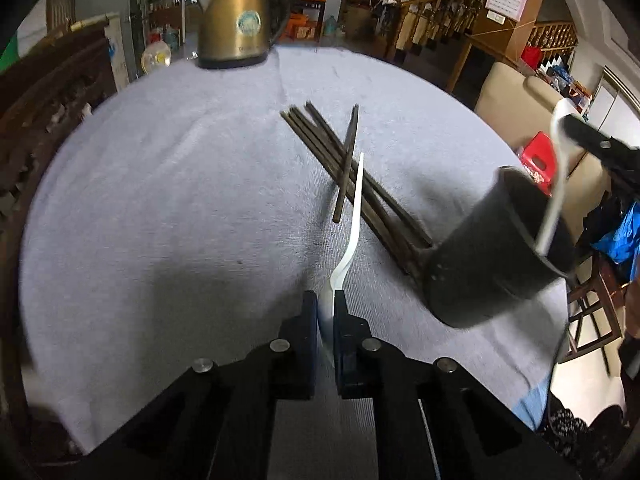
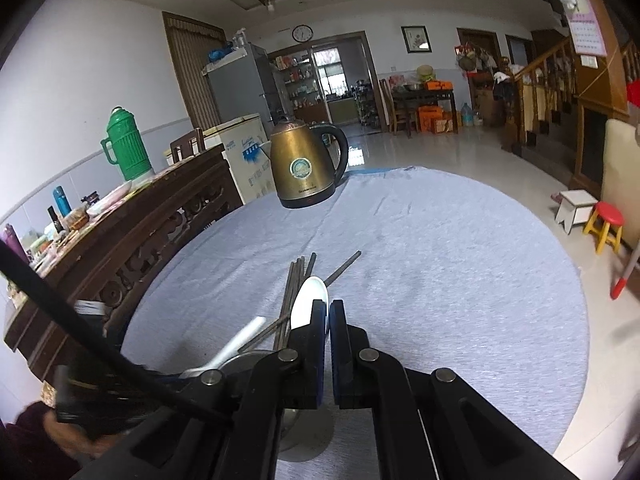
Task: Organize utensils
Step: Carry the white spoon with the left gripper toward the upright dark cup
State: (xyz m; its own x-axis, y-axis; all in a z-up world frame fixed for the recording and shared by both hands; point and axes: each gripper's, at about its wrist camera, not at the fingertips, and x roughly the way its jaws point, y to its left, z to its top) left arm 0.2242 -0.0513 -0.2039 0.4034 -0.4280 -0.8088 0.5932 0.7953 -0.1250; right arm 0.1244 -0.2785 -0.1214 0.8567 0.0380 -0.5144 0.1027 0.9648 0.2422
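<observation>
My left gripper (image 1: 327,300) is shut on the bowl of a white spoon (image 1: 354,216), whose handle points away over the table. Several dark chopsticks (image 1: 340,164) lie in a loose bundle on the grey cloth. A black utensil cup (image 1: 492,256) stands at the right. My right gripper (image 1: 588,140) holds a second white spoon (image 1: 558,184) with its handle reaching into the cup. In the right wrist view my right gripper (image 2: 329,312) is shut on that spoon's bowl (image 2: 306,300), above the chopsticks (image 2: 294,292). The left gripper's spoon (image 2: 240,340) shows at lower left.
A brass electric kettle (image 1: 236,20) stands at the table's far edge, also in the right wrist view (image 2: 304,164). A carved wooden sideboard (image 2: 140,232) runs along the left. A wooden chair (image 1: 592,308) and a red stool (image 2: 608,224) stand off the table's right.
</observation>
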